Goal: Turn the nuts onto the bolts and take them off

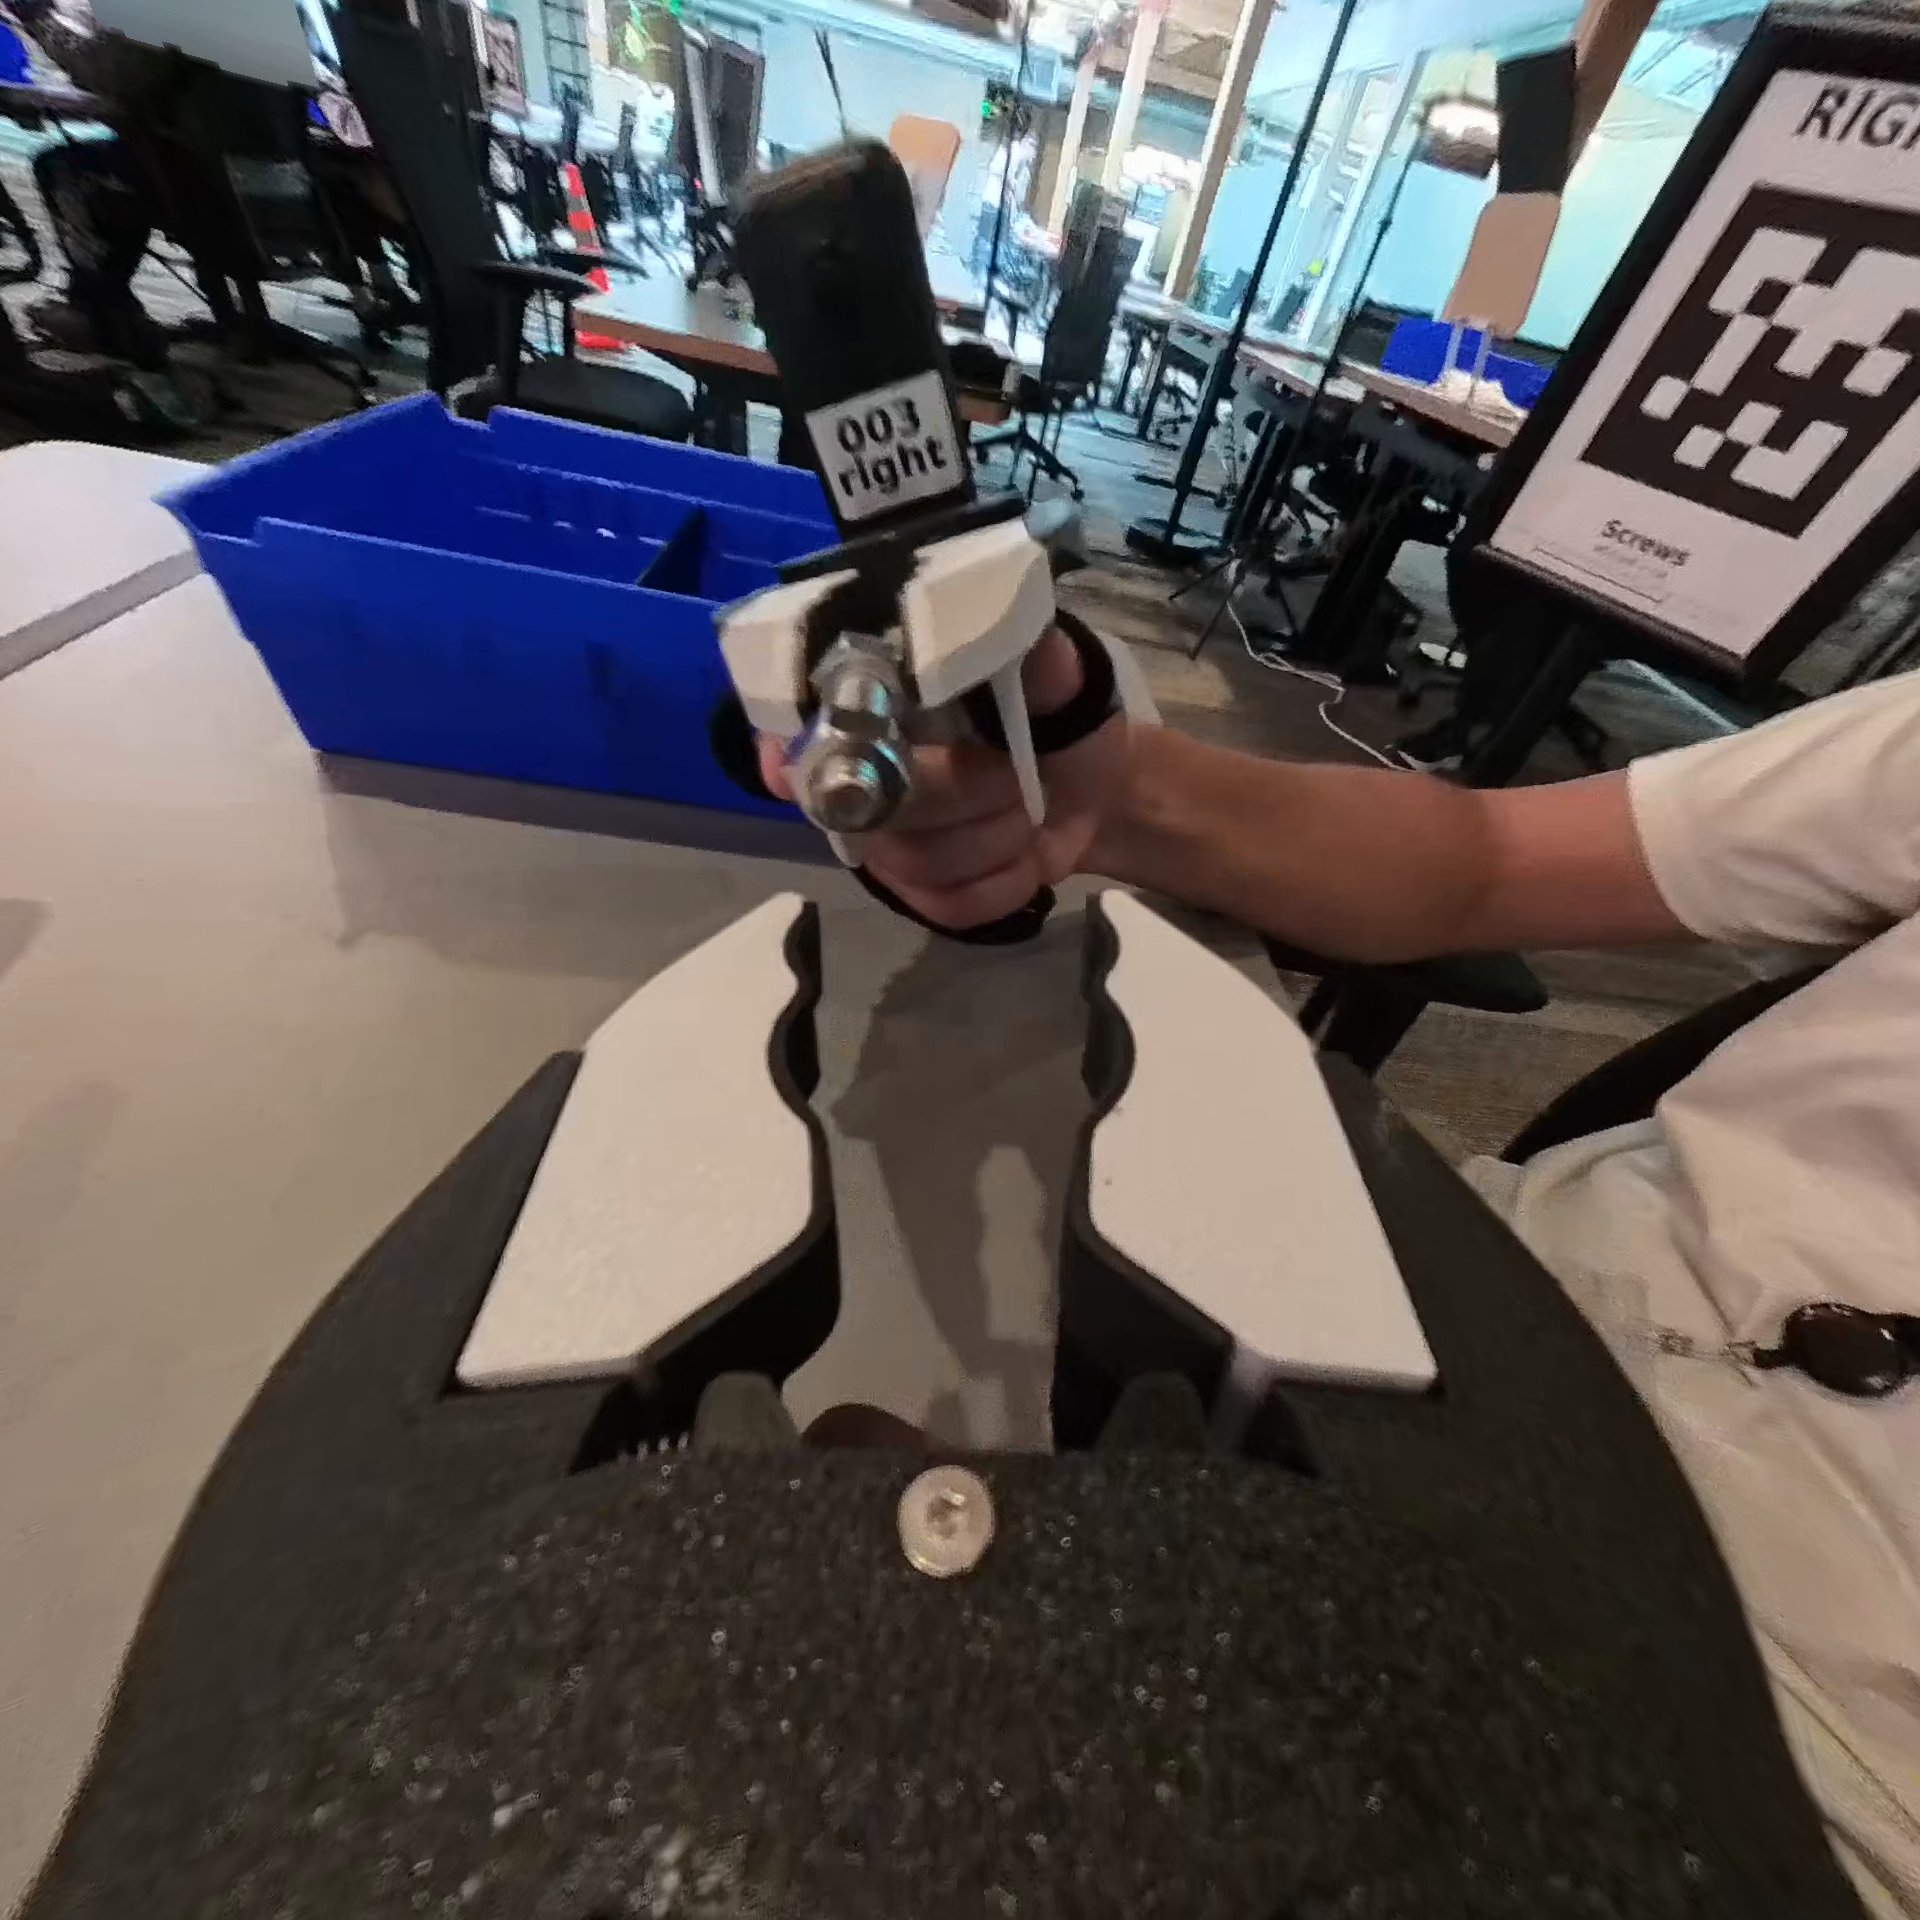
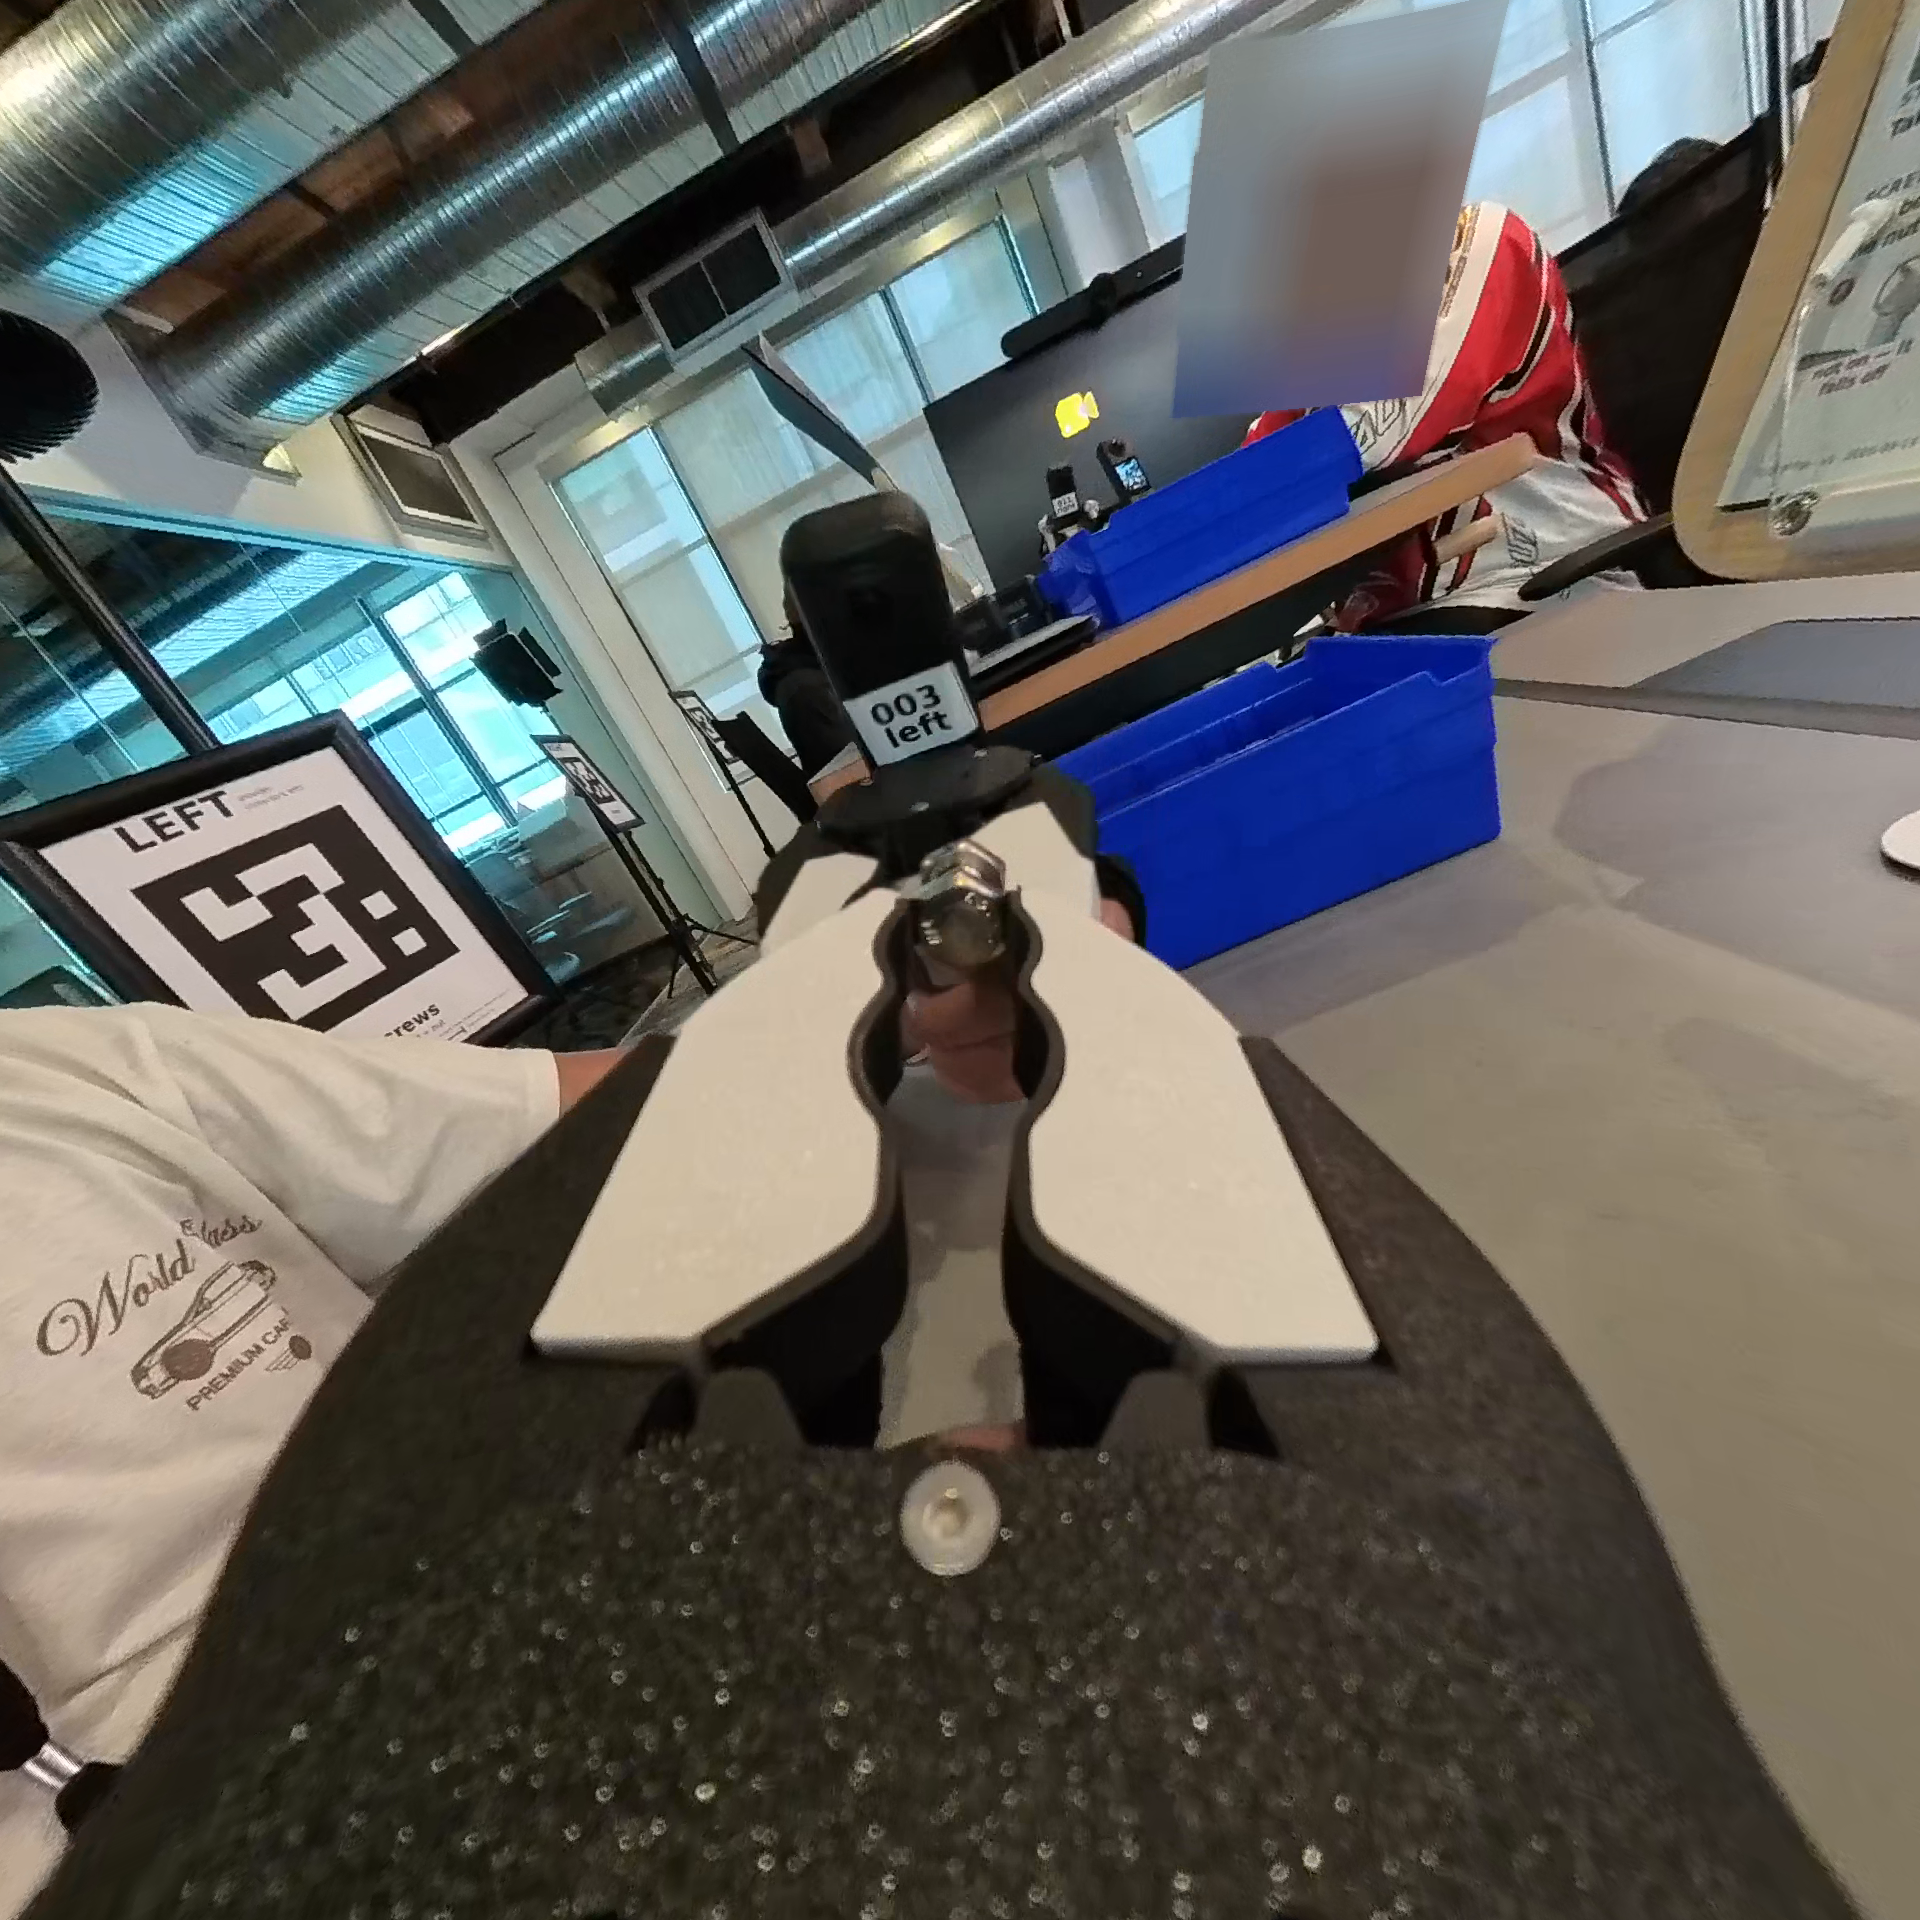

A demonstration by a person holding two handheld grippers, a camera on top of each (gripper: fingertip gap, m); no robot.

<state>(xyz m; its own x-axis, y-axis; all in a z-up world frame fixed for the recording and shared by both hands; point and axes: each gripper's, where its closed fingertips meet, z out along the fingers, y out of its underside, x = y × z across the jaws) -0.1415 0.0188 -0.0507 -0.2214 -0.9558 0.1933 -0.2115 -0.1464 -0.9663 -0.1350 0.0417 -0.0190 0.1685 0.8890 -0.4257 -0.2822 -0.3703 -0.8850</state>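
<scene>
The right gripper point(image 1: 847, 717) clamps a bolt point(image 1: 854, 727) carrying a nut point(image 1: 857, 784) above the grey table point(image 1: 208, 987). The left gripper point(image 1: 951, 935) is spread wide, empty. A blue bin point(image 1: 436, 623) sits behind, in an open office with glass walls

Leaving an empty gap between the spread fingers of the left gripper point(image 1: 948, 925). Blocking the way straight ahead: the right gripper point(image 1: 862, 665), clamping a bolt point(image 1: 854, 732) that is pointing back. Walling off the far left: a blue bin point(image 1: 436, 623). Lying bare nearer in: grey table point(image 1: 208, 987).
</scene>
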